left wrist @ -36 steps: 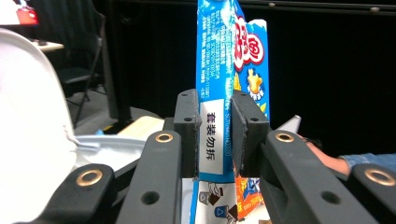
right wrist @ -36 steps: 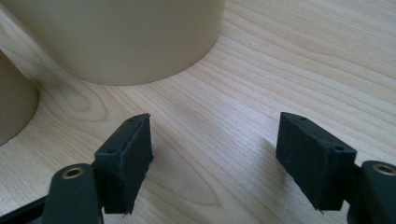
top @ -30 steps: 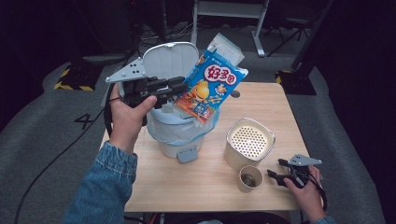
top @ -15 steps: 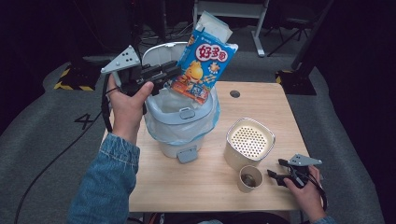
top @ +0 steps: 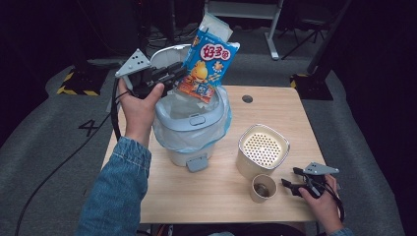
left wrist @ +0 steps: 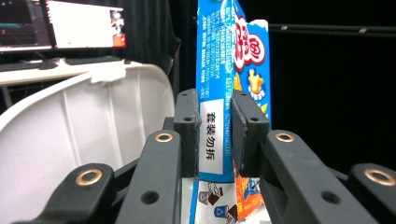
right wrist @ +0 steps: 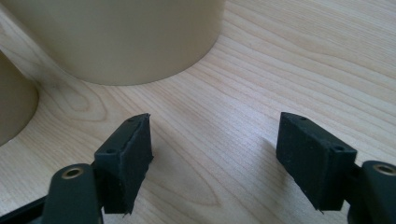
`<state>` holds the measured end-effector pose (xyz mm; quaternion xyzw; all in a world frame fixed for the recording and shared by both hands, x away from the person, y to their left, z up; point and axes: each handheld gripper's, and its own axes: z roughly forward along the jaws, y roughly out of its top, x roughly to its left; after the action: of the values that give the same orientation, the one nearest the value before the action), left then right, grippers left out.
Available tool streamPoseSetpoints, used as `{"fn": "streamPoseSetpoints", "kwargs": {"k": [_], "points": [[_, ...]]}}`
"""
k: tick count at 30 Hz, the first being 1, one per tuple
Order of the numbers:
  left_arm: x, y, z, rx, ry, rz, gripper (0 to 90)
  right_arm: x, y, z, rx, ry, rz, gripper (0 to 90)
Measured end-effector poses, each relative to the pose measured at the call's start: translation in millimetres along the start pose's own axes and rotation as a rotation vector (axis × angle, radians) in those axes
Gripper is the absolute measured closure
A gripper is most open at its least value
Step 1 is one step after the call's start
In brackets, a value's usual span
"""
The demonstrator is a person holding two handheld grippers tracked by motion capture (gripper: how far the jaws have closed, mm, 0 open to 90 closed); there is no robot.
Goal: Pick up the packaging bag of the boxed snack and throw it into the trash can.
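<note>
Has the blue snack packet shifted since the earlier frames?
Yes. The snack packet, clamped in the left gripper, has gone left across the high view, from above the bin's right side to over the open bin.

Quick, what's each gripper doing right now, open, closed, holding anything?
Left gripper: closed on the blue snack bag, above the open bin.
Right gripper: open, holding nothing, low over the table.

**Surfaces and finishes**

Snack packet [top: 206,66]: glossy printed plastic film, creased, with a paper-like white label. Bin [top: 189,130]: smooth white plastic, slight sheen, thin clear film liner. Counter [top: 275,110]: pale wood grain, matt. Left tool [left wrist: 215,133] and right tool [right wrist: 224,161]: matt black plastic, brass-coloured rivets. Beige canister [top: 262,156]: smooth, matt, perforated top. Sleeve [top: 118,191]: blue denim cloth.
</note>
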<state>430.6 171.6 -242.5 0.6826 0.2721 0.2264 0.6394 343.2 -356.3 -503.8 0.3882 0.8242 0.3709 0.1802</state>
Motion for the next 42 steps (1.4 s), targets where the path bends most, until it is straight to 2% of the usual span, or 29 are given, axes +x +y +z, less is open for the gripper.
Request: {"fn": "streamPoseSetpoints", "kwargs": {"k": [6,8,17,20,28,33,34,35,36,37,39,42], "points": [[-1.5,-8.1,3.2,0.031,0.009,0.005,75.0,0.0,0.0,0.0,0.000,0.000,-0.001,27.1],[-1.9,-11.7,3.6,0.047,0.025,0.013,74.8,0.0,0.0,0.0,0.000,0.000,0.000,27.1],[-1.2,-19.3,4.7,0.088,0.016,0.010,74.6,0.0,0.0,0.0,0.000,0.000,0.000,27.1],[-0.7,-23.0,4.0,0.089,0.026,0.003,74.5,0.0,0.0,0.0,0.000,0.000,0.000,27.1],[2.2,-31.3,2.4,0.121,0.024,-0.013,74.4,0.0,0.0,0.0,0.000,0.000,0.000,27.1],[1.7,-34.4,3.2,0.158,-0.004,-0.017,73.2,0.0,0.0,0.0,0.000,0.000,0.000,27.1],[1.1,-35.7,3.7,0.166,-0.014,-0.020,71.8,0.0,0.0,0.0,0.000,0.000,0.000,27.1],[-0.1,-37.0,4.1,0.168,0.002,-0.017,64.4,0.0,0.0,0.0,0.000,0.000,0.000,27.1],[-1.3,-37.8,4.8,0.176,0.026,-0.009,46.8,-0.1,0.0,0.0,0.000,0.000,0.000,27.1],[-3.1,-37.5,3.8,0.211,0.057,-0.019,17.9,0.0,0.0,0.0,0.000,0.000,0.000,27.1],[-4.1,-37.2,0.9,0.217,0.056,-0.015,15.9,0.0,0.0,0.0,0.000,0.000,0.000,27.1],[-8.3,-34.1,-9.6,0.216,0.057,-0.004,23.2,-0.1,0.0,0.0,0.000,0.000,0.000,27.1]]}}
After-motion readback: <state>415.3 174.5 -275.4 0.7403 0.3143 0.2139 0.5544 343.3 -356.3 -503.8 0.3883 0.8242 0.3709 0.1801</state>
